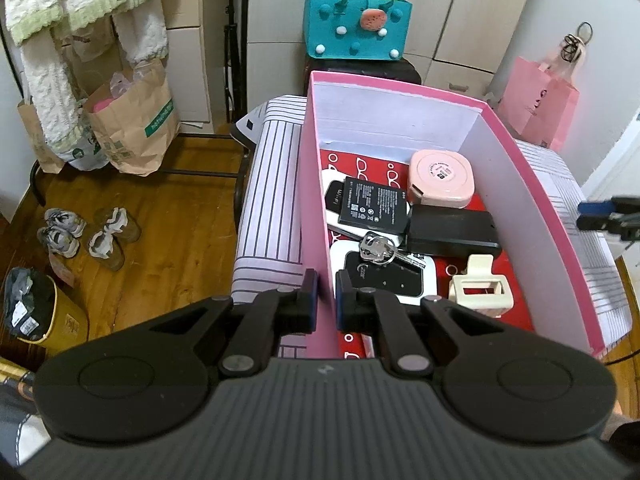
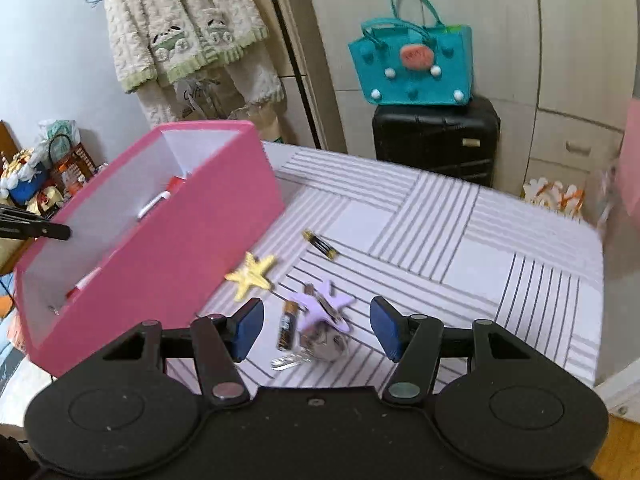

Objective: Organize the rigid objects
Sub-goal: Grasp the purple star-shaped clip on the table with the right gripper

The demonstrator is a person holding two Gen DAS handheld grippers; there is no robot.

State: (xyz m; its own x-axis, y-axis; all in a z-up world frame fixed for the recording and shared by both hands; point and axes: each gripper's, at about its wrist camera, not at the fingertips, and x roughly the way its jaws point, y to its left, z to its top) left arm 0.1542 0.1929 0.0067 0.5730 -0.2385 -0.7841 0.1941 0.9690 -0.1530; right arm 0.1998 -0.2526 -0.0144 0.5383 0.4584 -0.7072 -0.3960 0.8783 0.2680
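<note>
While the left gripper [image 1: 326, 300] pinches the pink box [image 1: 316, 184] wall, the right gripper [image 2: 316, 330] hangs wide open, empty, over the purple star clip [image 2: 326, 306] beside the box. Best centre on the clip, clearing the battery [image 2: 287, 330] and key [image 2: 286, 361].

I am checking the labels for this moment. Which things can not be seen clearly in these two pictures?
- Left wrist view: the left gripper grips the pink box wall and hides the box's near end.
- Left wrist view: the right gripper is cut off by the right edge.
- Right wrist view: the box wall hides most of the contents.
- Right wrist view: the key and the purple star are blurred; the print on the battery is unreadable.
</note>
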